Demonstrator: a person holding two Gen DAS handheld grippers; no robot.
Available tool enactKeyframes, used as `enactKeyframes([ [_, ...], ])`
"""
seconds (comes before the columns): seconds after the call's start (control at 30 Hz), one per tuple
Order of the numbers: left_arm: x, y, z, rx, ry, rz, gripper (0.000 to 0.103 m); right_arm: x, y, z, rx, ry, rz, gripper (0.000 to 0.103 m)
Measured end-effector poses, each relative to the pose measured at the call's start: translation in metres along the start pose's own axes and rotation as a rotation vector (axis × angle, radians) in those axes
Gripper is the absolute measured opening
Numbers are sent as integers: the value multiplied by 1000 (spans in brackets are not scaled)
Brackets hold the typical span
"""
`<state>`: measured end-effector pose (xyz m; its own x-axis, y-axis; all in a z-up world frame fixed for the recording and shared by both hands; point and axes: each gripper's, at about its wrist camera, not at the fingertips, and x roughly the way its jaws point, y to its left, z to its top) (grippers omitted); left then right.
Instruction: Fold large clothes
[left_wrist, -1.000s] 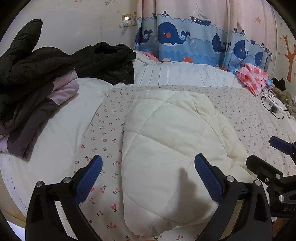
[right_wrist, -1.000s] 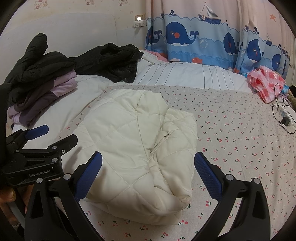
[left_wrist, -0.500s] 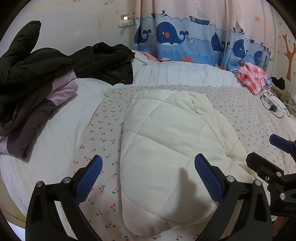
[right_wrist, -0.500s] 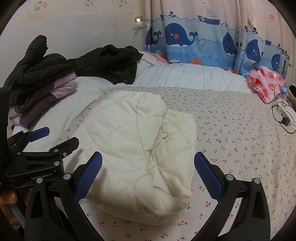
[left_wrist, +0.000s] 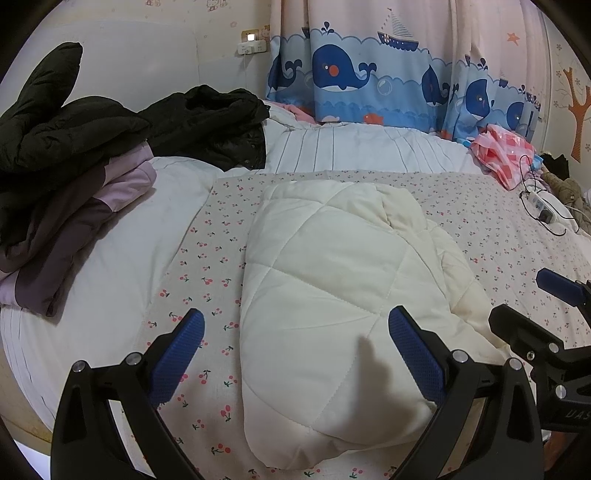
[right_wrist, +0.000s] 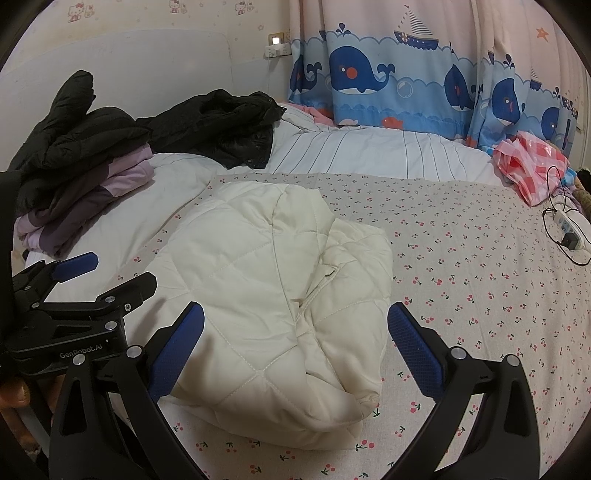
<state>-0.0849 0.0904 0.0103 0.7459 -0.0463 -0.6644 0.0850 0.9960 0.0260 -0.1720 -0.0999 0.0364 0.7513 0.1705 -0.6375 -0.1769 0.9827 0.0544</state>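
Cream quilted jacket (left_wrist: 332, 295) lies folded on bedsheet (left_wrist: 498, 236).

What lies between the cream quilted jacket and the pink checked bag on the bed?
Only bare cherry-print sheet lies between the cream quilted jacket and the pink checked bag, clearest in the right wrist view.

left wrist: low, near | right wrist: alongside | shared: cream jacket (left_wrist: 332, 295)
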Motion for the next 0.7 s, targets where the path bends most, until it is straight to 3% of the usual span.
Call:
enactKeyframes([
  [0.33,3,5,2,-29,22,-29,96,0,1,1,2,-1,0,96],
  [0.5,7,11,1,-78,47,-89,96,0,1,0,2,-1,-1,96],
  [0.6,3,18,-2,-121,5,-117,96,0,2,1,3,0,0,96],
  [0.7,-3,19,-1,-109,-36,-95,96,1,4,1,5,0,0,96],
])
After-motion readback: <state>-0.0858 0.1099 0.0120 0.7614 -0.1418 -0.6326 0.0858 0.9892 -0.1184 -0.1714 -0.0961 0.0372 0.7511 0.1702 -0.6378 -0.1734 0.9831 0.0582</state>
